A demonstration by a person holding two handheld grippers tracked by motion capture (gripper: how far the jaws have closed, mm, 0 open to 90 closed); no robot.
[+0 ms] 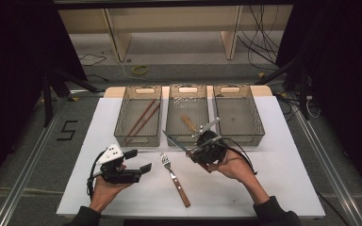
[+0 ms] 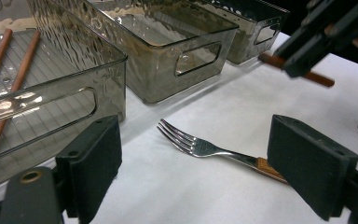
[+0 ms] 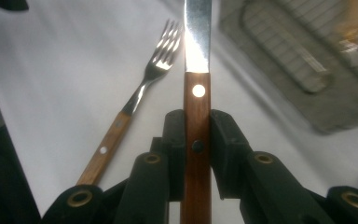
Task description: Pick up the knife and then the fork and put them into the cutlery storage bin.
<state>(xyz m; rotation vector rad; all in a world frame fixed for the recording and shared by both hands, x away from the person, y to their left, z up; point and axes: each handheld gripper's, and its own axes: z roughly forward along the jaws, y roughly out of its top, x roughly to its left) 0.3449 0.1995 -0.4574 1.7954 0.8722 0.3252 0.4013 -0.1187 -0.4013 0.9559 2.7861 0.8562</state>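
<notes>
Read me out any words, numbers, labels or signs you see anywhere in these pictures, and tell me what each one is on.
"5": a dark figure marked on the grey floor, left of the white table, seen in the high view.
No other text can be read: the three bins, the fork, the knife and both grippers show no lettering.

Three bins [image 1: 187, 136] stand side by side behind the fork [image 1: 174, 178]; chopsticks [image 1: 143, 117] lie in the left one.

knife [image 3: 197, 116]: brown wood handle w/ pale rivet, silver blade. fork [image 2: 200, 147]: silver, brown handle. bins [image 1: 187, 115]: smoky grey, ribbed. table [image 1: 273, 179]: white.
</notes>
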